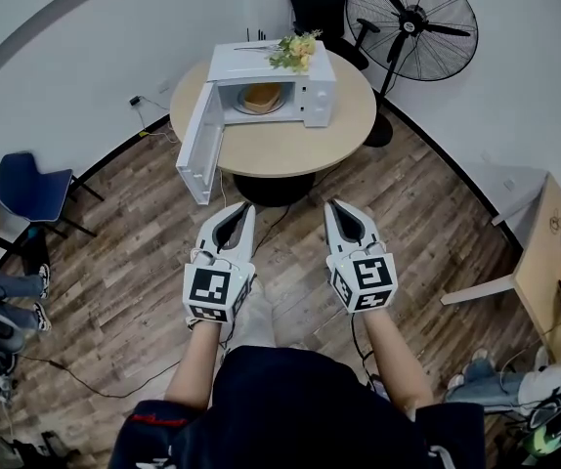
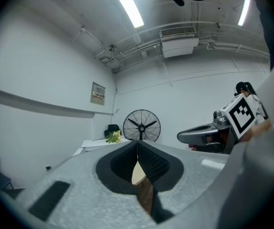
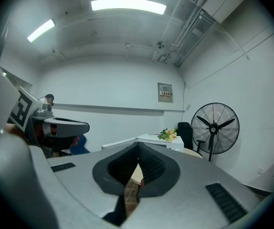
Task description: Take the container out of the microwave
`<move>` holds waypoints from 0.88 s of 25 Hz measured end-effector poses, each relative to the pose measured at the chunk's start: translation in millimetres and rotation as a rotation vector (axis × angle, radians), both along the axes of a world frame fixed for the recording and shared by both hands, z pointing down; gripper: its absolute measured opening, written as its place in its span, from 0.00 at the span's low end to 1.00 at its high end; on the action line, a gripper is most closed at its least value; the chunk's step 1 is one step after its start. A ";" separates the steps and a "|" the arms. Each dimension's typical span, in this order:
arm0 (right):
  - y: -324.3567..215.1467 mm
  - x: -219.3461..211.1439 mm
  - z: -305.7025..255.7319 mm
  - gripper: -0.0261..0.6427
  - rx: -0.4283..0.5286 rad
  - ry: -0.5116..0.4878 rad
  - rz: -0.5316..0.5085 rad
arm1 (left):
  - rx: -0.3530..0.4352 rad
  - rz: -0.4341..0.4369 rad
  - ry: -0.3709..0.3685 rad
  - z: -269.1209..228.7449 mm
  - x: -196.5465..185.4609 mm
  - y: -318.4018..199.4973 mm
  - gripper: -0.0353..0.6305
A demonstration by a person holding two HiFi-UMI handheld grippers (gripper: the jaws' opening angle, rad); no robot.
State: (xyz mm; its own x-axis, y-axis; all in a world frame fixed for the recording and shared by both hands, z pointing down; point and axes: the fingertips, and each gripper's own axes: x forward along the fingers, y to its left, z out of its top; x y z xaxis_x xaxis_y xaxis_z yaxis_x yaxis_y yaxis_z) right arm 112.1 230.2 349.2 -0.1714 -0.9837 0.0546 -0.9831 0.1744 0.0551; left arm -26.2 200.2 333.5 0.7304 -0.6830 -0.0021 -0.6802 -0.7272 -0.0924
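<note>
Wood floor [image 1: 144, 262] lies between the clenched, empty left tongs [image 1: 246, 207] and right tongs [image 1: 331, 206] and the worktop [image 1: 290, 147], where the container [image 1: 261, 97], seemingly a bowl, sits inside the open microwave [image 1: 312, 94]; unopened, they could shove it deeper.

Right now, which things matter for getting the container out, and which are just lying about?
Job: microwave, open door, container, left gripper, right gripper.
Lying about: flowers, fan, blue chair, black chair.
</note>
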 end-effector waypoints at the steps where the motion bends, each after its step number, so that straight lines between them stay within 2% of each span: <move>1: -7.9 1.3 0.1 0.04 0.001 0.002 -0.002 | 0.002 -0.001 0.000 0.4 1.9 -7.8 0.08; 11: -125.9 9.0 0.1 0.04 -0.014 -0.007 -0.014 | 0.013 0.002 -0.020 -5.1 16.1 -118.0 0.08; 16: -191.4 -7.4 0.2 0.04 -0.036 -0.001 -0.019 | 0.008 0.023 -0.027 -6.7 10.7 -178.9 0.08; 22: -257.1 -25.2 -3.9 0.04 -0.048 0.057 -0.023 | -0.001 0.051 -0.014 -10.5 5.2 -246.8 0.08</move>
